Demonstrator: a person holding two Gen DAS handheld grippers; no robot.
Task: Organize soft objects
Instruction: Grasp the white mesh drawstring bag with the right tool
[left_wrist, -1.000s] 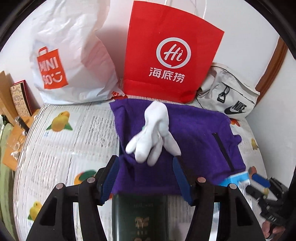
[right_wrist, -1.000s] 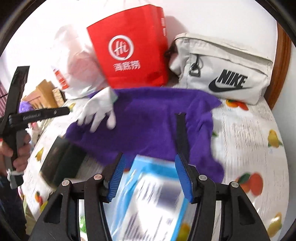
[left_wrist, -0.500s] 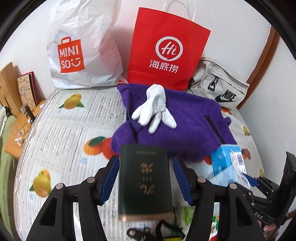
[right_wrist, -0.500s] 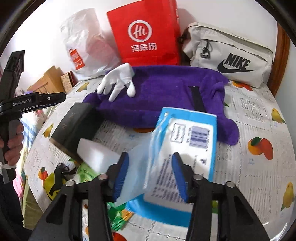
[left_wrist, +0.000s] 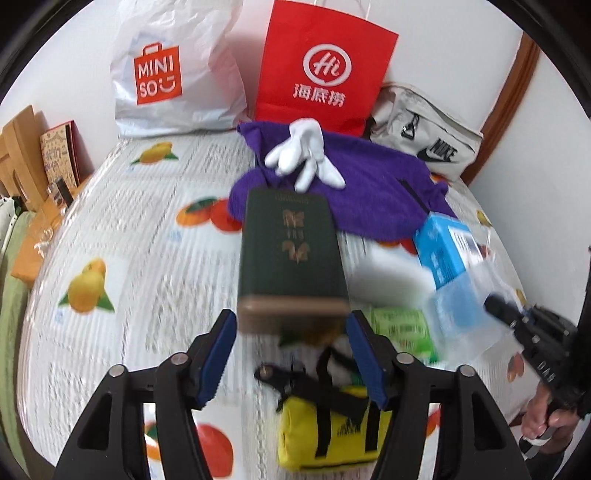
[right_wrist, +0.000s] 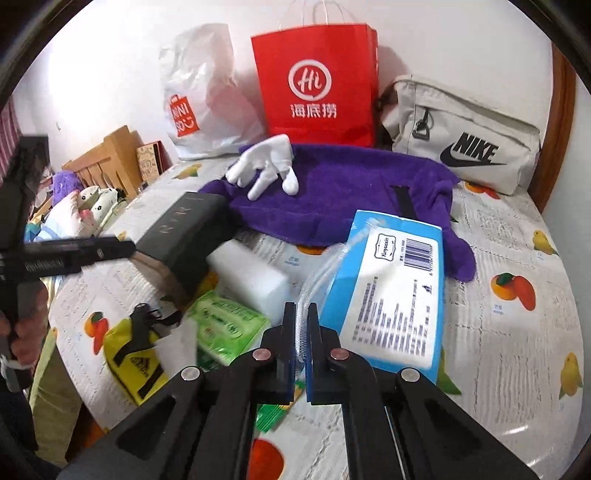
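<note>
My right gripper (right_wrist: 302, 325) is shut on the clear plastic flap of a blue tissue pack (right_wrist: 395, 291) lying on the fruit-print table. My left gripper (left_wrist: 291, 354) is open and empty, just behind a dark green book (left_wrist: 291, 254). A white glove (left_wrist: 303, 155) lies on a purple towel (left_wrist: 369, 192) at the back; both show in the right wrist view, the glove (right_wrist: 266, 166) on the towel (right_wrist: 351, 195). A yellow pouch (left_wrist: 328, 432) with black straps sits under the left gripper. A green wipes pack (right_wrist: 225, 325) and a white block (right_wrist: 251, 277) lie between.
A white Miniso bag (left_wrist: 170, 74), a red paper bag (left_wrist: 325, 70) and a grey Nike pouch (left_wrist: 424, 136) stand along the back wall. Wooden items and a small book (left_wrist: 59, 155) sit off the table's left edge. Plush toys (right_wrist: 85, 199) lie at far left.
Both grippers have pulled back toward the table's front. The right gripper has shut on the tissue pack's plastic flap. The left gripper stays open; the green book is now ahead of its fingers.
</note>
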